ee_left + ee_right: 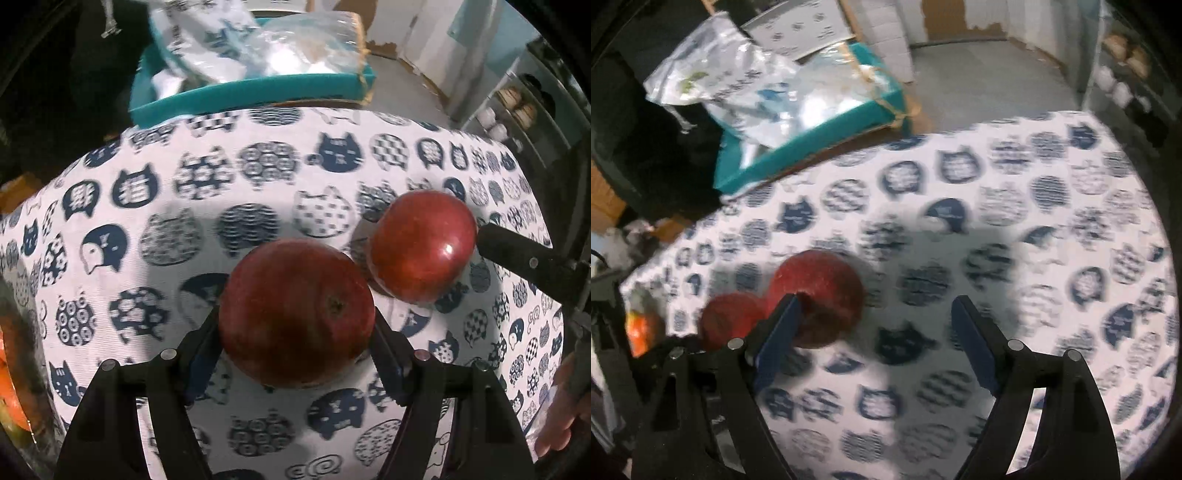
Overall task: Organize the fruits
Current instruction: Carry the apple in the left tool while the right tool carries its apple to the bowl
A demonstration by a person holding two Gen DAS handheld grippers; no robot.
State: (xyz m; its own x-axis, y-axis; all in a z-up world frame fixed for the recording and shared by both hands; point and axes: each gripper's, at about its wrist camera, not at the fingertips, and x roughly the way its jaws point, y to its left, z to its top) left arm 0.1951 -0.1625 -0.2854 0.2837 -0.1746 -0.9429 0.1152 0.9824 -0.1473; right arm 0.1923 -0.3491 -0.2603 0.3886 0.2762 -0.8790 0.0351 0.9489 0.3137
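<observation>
Two dark red apples lie on a cat-print tablecloth point(184, 221). In the left wrist view my left gripper point(295, 325) is shut on the nearer apple point(295, 310), one finger on each side. The second apple point(423, 245) sits just beyond it to the right, free on the cloth. A finger of my right gripper point(517, 258) shows right beside that apple. In the right wrist view my right gripper point(873, 314) is open and empty over the cloth. Both apples show at its left: the second apple point(827, 284) and the held apple point(729, 317).
A teal box point(251, 94) with plastic bags point(229, 44) stands beyond the table's far edge; it also shows in the right wrist view point(812, 136). Orange produce point(11, 380) sits at the table's left edge. Shelves point(517, 110) stand at the far right.
</observation>
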